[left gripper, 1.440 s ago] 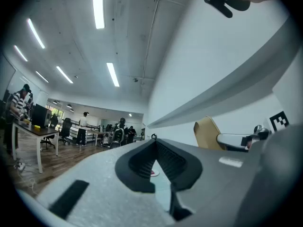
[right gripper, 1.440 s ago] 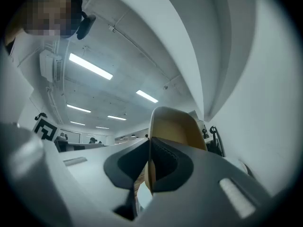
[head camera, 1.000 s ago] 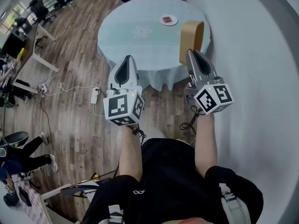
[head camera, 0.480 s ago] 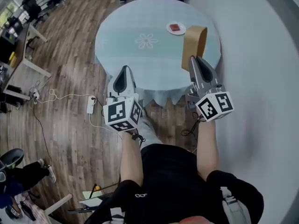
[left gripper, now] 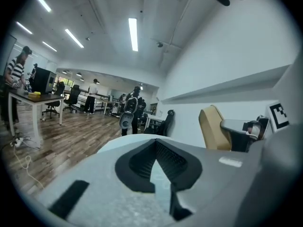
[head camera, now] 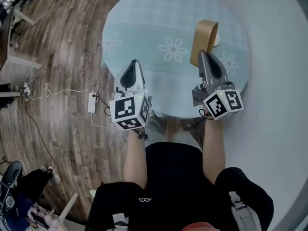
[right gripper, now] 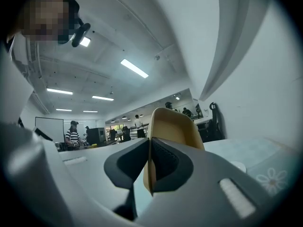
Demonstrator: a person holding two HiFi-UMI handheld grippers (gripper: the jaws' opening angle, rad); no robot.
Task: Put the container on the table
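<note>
Right claw pinched narrow on the wall of the tan container, which stands on edge over the right side of the round desk. Can't tell if it touches the cloth. White saucer just behind it, partly hidden. Left claw closed on nothing, over the desk's near edge. Power strip on the floor.

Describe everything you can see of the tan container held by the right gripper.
The container is tan, thin-walled, with rounded corners and an open hollow; it looks like moulded plastic or fibre. It is tilted on edge, its wall pinched by the right gripper, over the cloth-covered round table. No other contact shows.
</note>
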